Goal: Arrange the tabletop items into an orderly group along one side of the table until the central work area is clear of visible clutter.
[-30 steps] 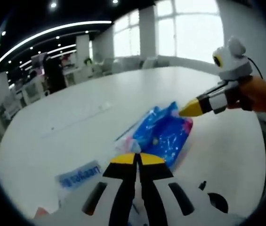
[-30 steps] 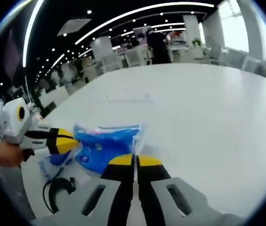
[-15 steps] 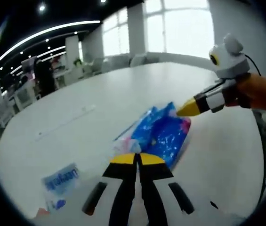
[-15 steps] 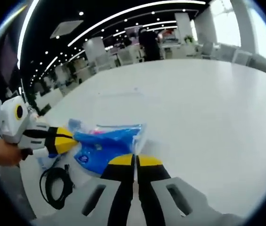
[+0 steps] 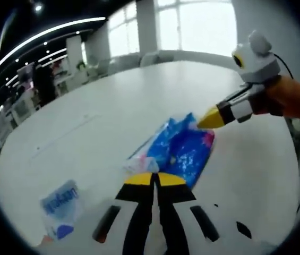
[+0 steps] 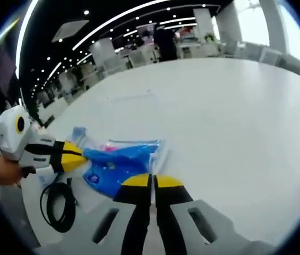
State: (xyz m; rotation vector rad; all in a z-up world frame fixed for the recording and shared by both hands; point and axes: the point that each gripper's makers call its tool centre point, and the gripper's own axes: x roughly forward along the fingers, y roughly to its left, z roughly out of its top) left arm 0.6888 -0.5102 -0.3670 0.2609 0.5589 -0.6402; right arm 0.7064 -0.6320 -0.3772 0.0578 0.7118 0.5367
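So both grippers are pinching the same blue plastic packet (image 5: 179, 151) from opposite ends, and it sits on the big white table (image 5: 112, 111) pretty close to the near edge. In the left gripper view, the left gripper (image 5: 155, 180) has its yellow-tipped jaws pressed together right on the packet's pale, crinkly near end, so it's clamped on that corner. The right gripper (image 5: 209, 118) comes in from the right side, held by a person's hand (image 5: 293, 101), and its yellow tips meet at the packet's far corner. Flip to the right gripper view and it's the same story mirrored: the right gripper (image 6: 151, 181) has its jaws closed together over the packet's clear-edged end, with the blue packet (image 6: 119, 162) stretching away to the left, where the left gripper (image 6: 80, 156) bites onto its other end. The packet is blue with pink bits and some white print I can't read. A white pouch with blue lettering (image 5: 59, 204) lies flat on the table off to the left in the left gripper view, apart from the packet. A coiled black cable (image 6: 57, 204) sits on the table (image 6: 219, 106) below the left gripper in the right gripper view, near the table's edge.
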